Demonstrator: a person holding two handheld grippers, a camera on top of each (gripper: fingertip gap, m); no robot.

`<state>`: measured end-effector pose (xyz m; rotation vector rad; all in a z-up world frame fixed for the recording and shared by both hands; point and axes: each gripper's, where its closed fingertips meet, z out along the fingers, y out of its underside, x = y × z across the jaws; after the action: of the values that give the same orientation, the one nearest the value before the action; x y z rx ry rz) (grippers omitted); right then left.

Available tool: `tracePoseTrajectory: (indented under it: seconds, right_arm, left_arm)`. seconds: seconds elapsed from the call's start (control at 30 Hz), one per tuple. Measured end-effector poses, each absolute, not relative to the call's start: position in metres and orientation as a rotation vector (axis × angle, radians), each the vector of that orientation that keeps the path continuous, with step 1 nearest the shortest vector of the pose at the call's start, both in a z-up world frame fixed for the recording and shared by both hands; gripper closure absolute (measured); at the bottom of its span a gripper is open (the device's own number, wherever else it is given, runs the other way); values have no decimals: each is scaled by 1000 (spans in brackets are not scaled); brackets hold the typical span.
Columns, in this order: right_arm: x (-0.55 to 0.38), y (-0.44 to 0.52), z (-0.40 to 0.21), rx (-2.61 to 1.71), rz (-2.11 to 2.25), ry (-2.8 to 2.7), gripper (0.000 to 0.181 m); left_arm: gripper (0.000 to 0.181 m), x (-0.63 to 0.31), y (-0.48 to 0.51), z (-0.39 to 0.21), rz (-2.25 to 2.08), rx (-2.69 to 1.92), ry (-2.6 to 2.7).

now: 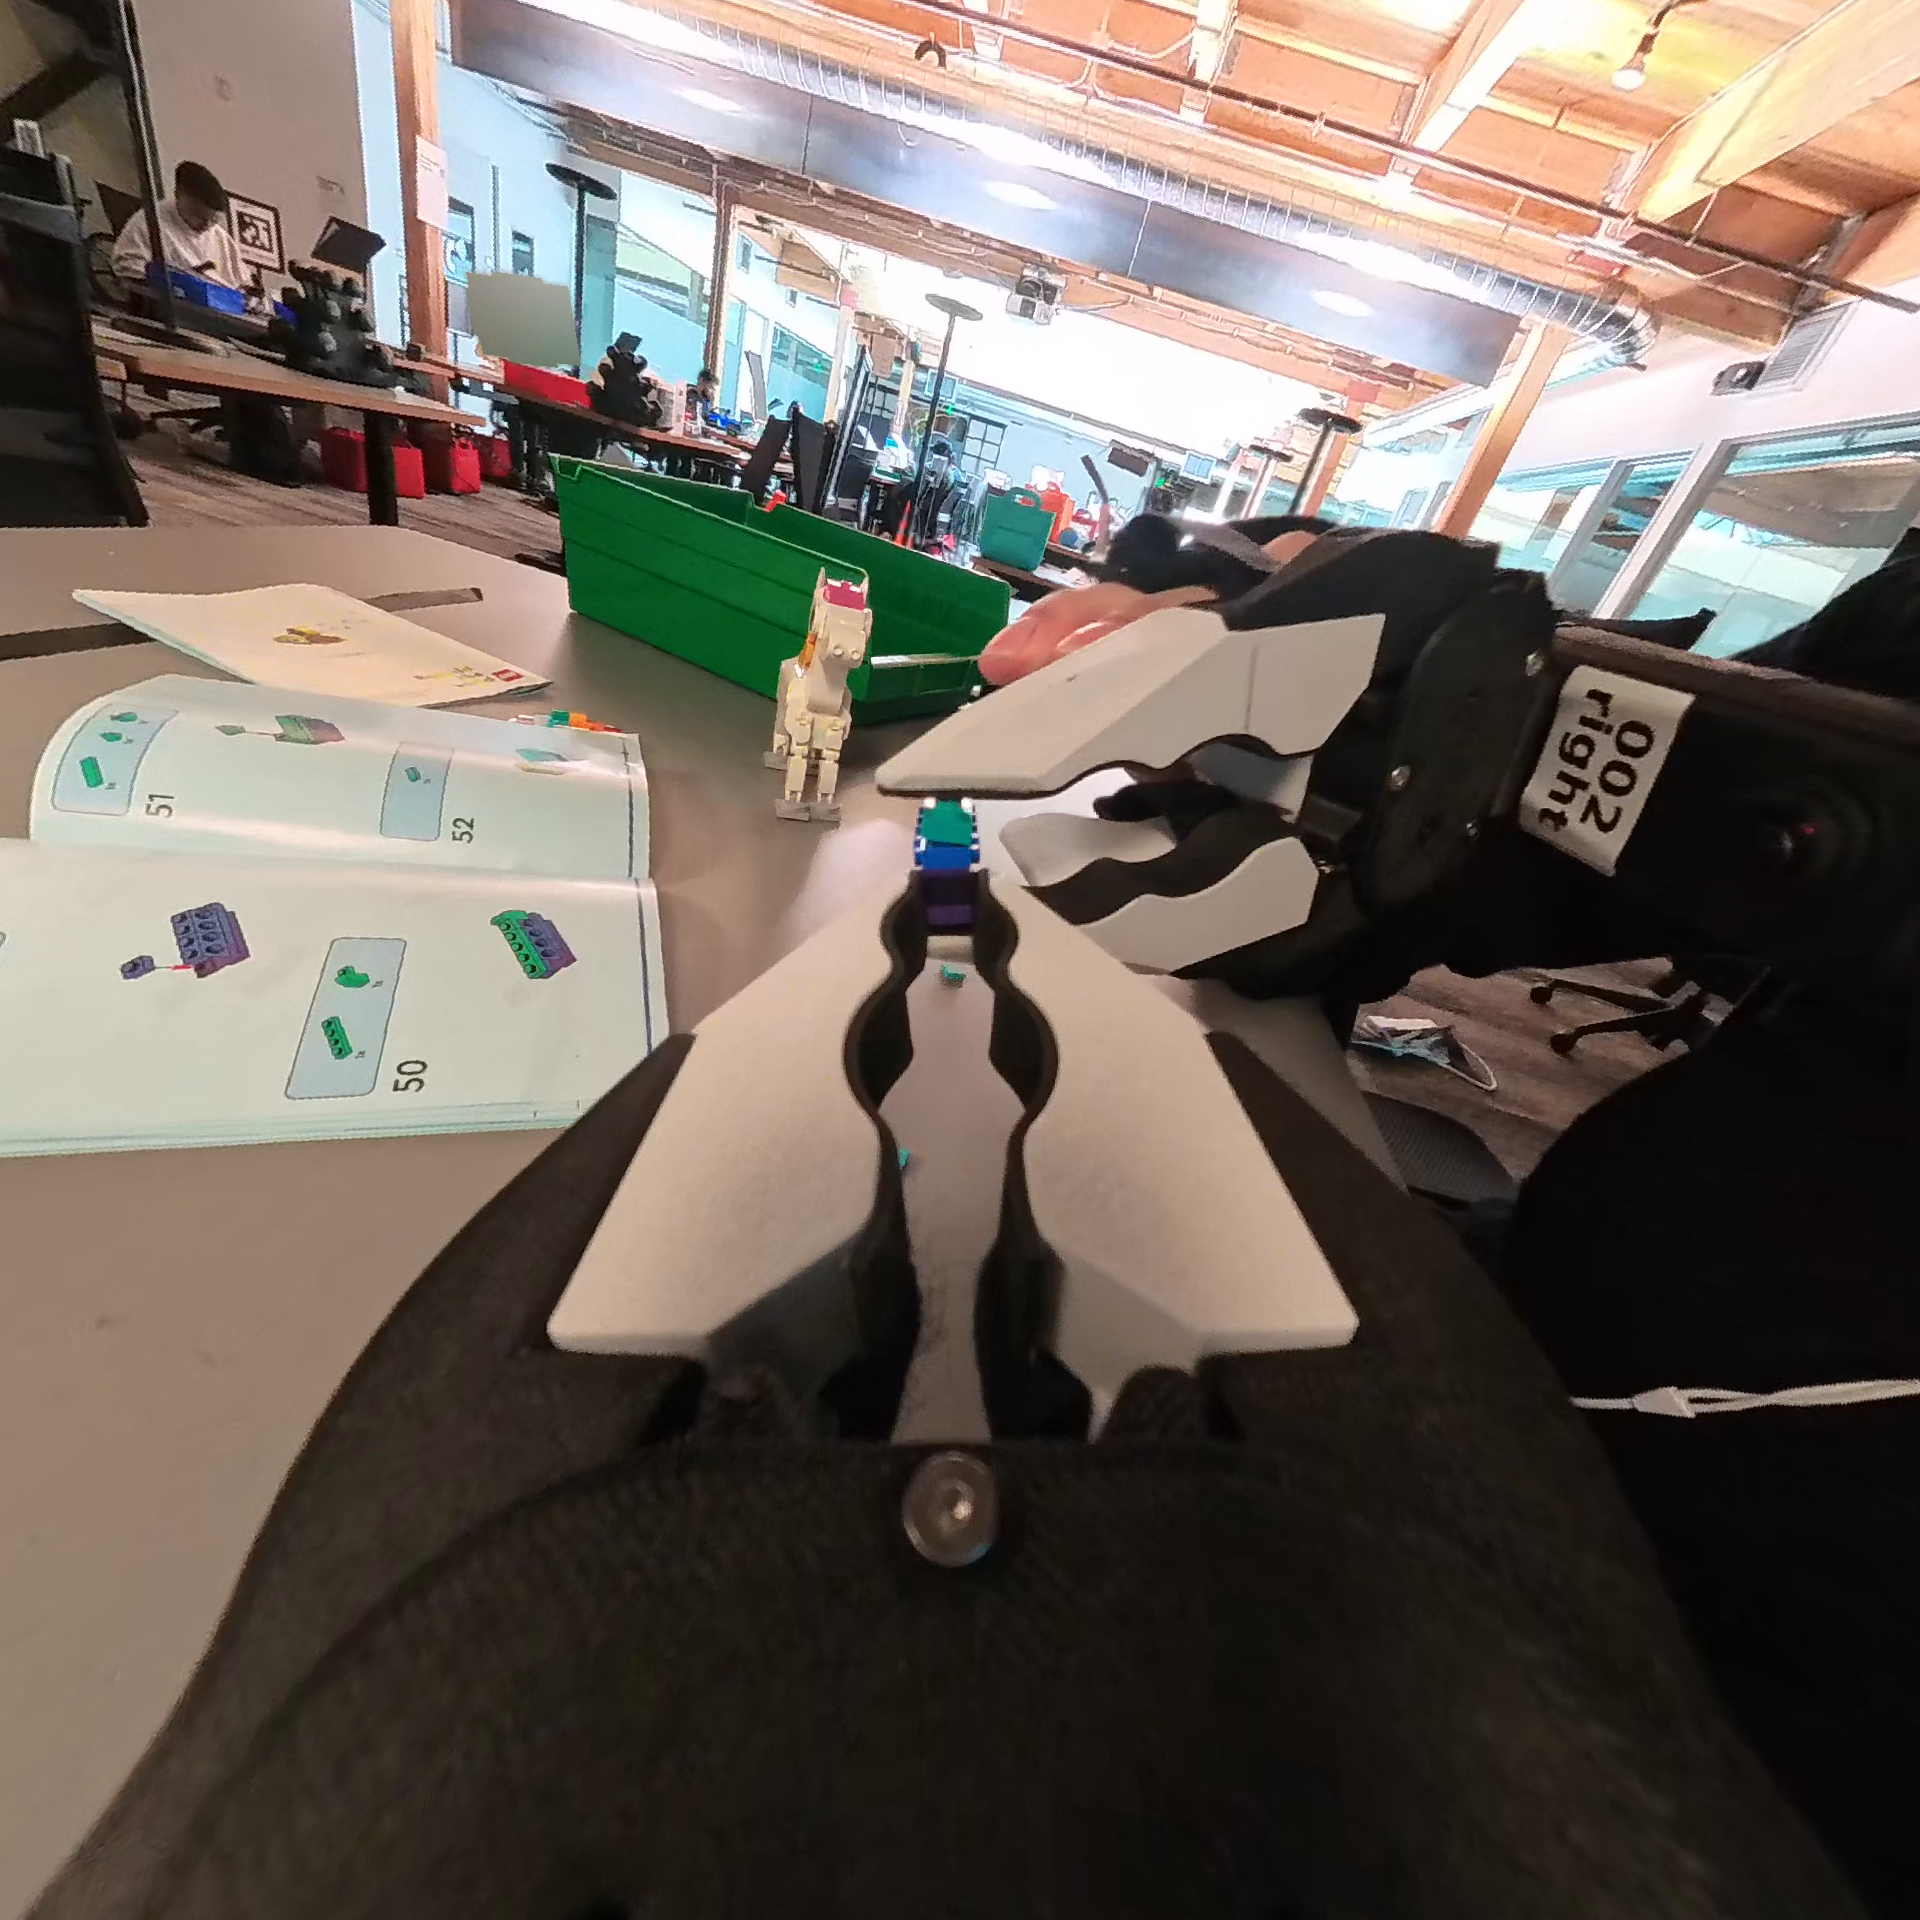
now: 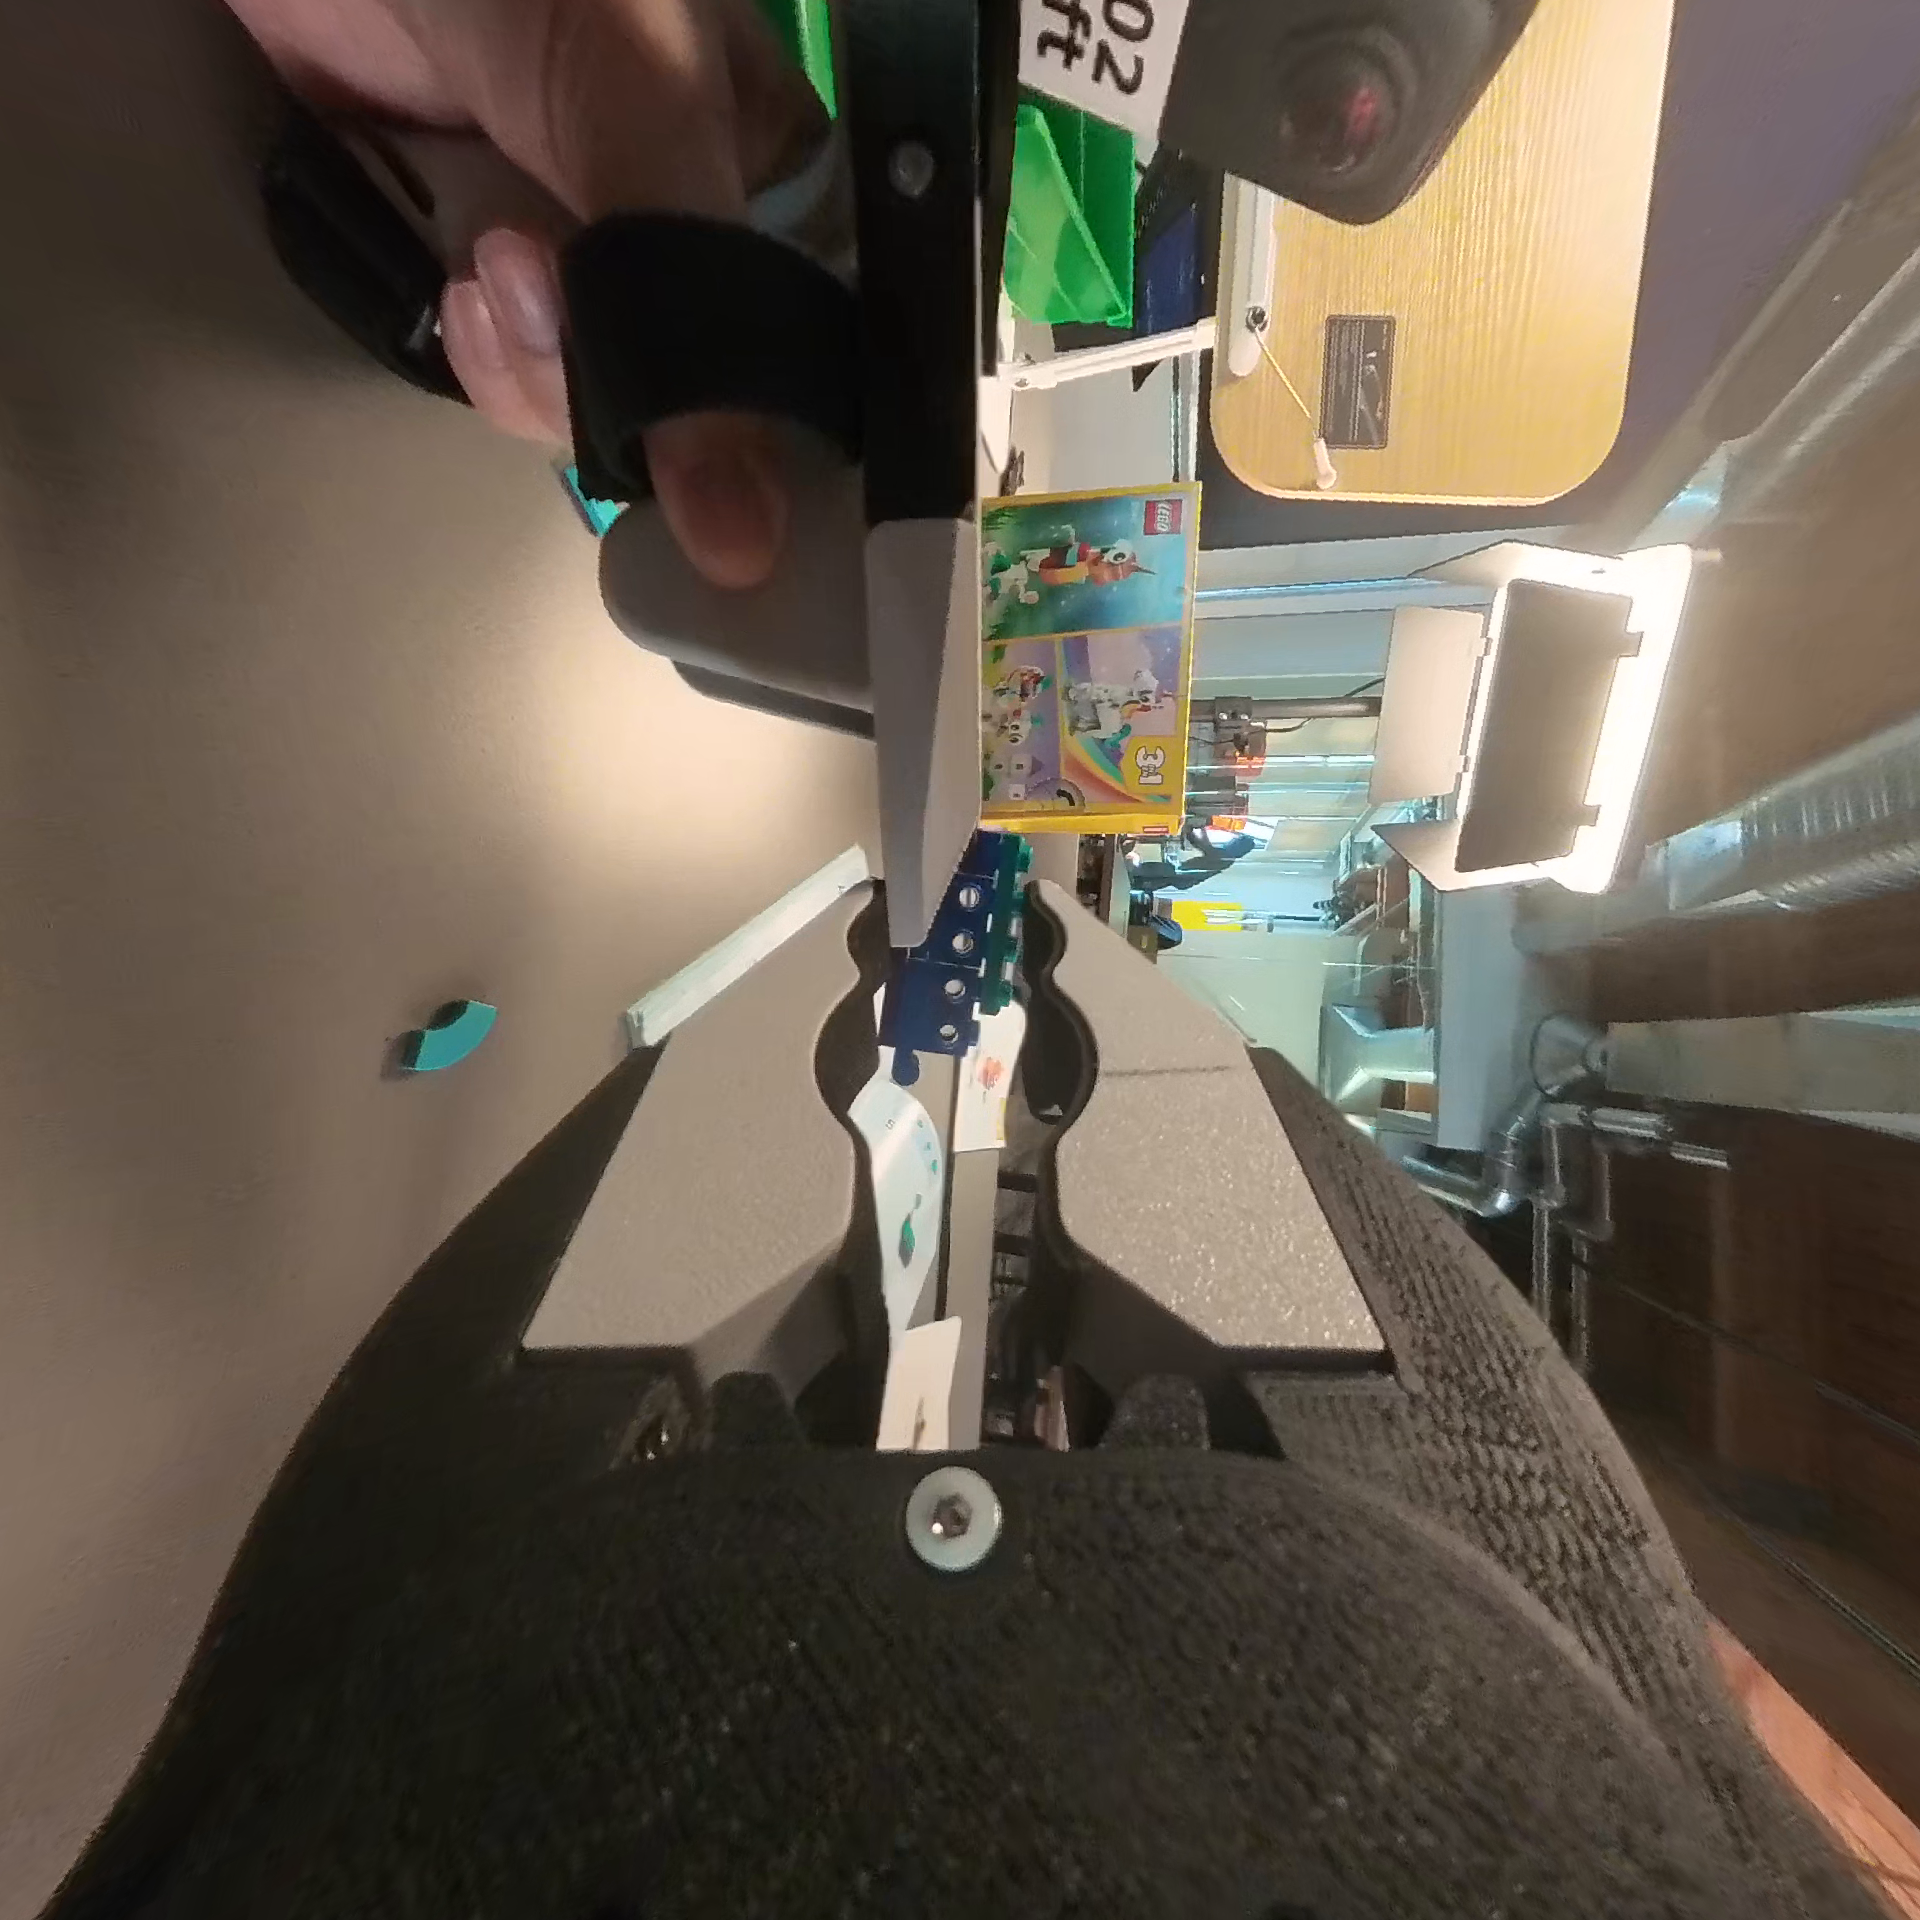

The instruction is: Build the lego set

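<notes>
My left gripper is shut on a small stack of bricks, purple at the bottom, blue in the middle and green on top, held upright above the grey table. My right gripper comes in from the right, turned on its side with its jaws apart. Its upper finger rests on the green top brick. In the right wrist view the stack sits between my right gripper's fingers, with a left finger beside it.
A white brick-built horse stands behind the stack, in front of a green bin. An open instruction booklet and a second booklet lie at left. Small teal pieces lie on the table. The set's box stands behind. My two grippers' fingertips are within a few centimetres of each other. The white brick-built horse is about equally far from each gripper, around 25 cm.
</notes>
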<state>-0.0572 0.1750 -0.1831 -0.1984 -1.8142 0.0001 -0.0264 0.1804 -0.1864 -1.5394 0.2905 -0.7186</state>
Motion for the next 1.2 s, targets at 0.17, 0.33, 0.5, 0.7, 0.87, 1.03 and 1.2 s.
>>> tracePoseTrajectory:
  seconds: [0.17, 0.33, 0.5, 0.7, 0.87, 1.03, 1.2]
  right_arm:
    - [-56, 175, -186, -242, 29, -1844, 157]
    - [-53, 177, -190, -243, 22, -1884, 159]
    - [-54, 175, -189, -227, 39, -1860, 159]
    - [-52, 175, -195, -268, 78, -1880, 156]
    - [-53, 176, -194, -228, 40, -1836, 159]
    - [-53, 176, -192, -210, 15, -1791, 159]
    - [-54, 179, -192, -178, -100, -1750, 159]
  left_arm:
    - [174, -25, 181, -189, -697, -1563, 301]
    - [174, -23, 182, -192, -679, -1587, 314]
    - [174, -24, 182, -192, -680, -1583, 310]
    - [174, -16, 180, -194, -626, -1594, 377]
    - [174, -17, 181, -195, -665, -1605, 335]
    - [173, -18, 181, -195, -720, -1612, 294]
    - [173, -21, 183, -197, -703, -1630, 259]
